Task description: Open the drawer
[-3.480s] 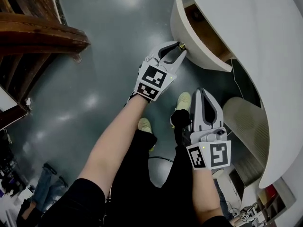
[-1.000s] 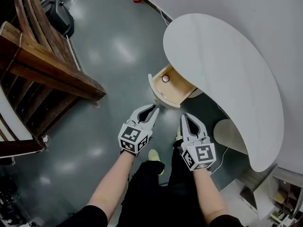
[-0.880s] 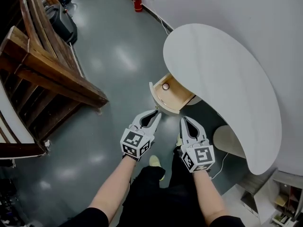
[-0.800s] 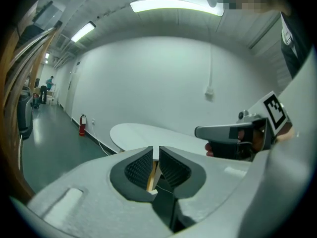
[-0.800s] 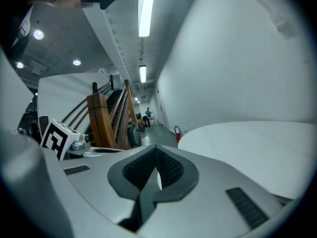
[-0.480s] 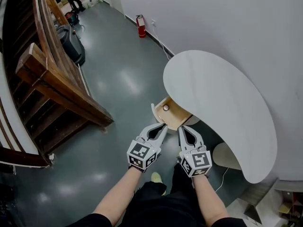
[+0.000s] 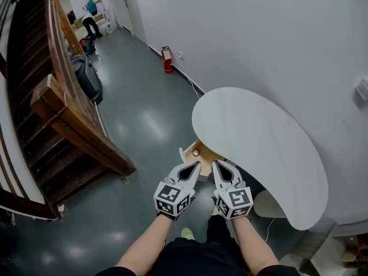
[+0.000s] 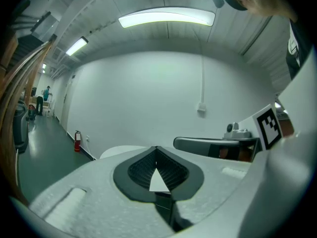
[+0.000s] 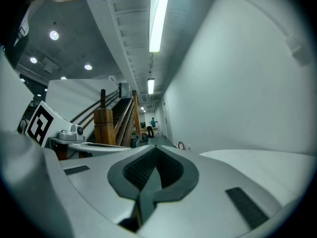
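Observation:
The drawer [image 7: 202,152] stands pulled out from under the white rounded table [image 7: 259,142], its wooden inside showing a small round object [image 7: 196,152]. In the head view both grippers hang side by side just in front of the drawer, touching nothing. My left gripper [image 7: 197,165] is shut and empty, its ribbed pads meeting at the tips [image 8: 156,148]. The right gripper [image 7: 215,164] is also shut with nothing between its pads [image 9: 156,148]. Each gripper view shows the other gripper alongside, and the drawer is in neither.
A wooden staircase [image 7: 63,125] runs along the left. A red fire extinguisher [image 7: 167,60] stands by the far wall. A dark rolling bin [image 7: 87,78] stands by the stairs, and people [image 7: 90,15] are far down the hall. A pale stool [image 7: 269,203] sits under the table.
Both grippers have risen away from the drawer's front. The left jaws went from open to shut. The head view lifted, and the drawer looks smaller and farther.

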`<state>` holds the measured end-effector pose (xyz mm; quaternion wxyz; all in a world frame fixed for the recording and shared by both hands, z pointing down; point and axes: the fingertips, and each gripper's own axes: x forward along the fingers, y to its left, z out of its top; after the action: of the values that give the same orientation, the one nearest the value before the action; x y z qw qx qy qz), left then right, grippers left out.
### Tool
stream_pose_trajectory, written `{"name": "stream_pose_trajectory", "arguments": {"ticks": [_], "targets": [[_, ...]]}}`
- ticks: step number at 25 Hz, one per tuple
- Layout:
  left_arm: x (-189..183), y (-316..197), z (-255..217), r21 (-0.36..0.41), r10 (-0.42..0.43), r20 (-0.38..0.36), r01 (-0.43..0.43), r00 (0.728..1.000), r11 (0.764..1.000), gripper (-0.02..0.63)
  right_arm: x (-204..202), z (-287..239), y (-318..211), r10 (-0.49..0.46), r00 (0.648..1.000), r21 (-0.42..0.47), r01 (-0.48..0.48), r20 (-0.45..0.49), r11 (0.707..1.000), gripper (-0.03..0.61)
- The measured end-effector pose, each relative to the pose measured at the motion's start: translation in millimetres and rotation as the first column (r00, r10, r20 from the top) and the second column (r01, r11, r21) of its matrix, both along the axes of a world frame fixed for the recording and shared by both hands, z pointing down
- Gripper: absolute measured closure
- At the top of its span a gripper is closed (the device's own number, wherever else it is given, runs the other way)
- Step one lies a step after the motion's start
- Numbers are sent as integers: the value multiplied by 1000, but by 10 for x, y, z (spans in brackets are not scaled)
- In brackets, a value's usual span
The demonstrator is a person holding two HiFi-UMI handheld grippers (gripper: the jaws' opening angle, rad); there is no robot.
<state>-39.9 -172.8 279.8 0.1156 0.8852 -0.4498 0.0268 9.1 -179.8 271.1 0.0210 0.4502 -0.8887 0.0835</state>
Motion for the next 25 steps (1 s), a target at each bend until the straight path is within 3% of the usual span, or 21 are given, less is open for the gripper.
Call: {"name": "stream_pose_trajectory", "arguments": {"ticks": [12,25], "targets": [[5,23,-494,47,-16,-23,17,1000,999,603,-73,-416,-11,-36,999,23,35,34,999,565],[67,-48,-518,40,-22,-26,23,999,999,603,-51,-419,-64,-42,999,18,42,22,999,565]]}}
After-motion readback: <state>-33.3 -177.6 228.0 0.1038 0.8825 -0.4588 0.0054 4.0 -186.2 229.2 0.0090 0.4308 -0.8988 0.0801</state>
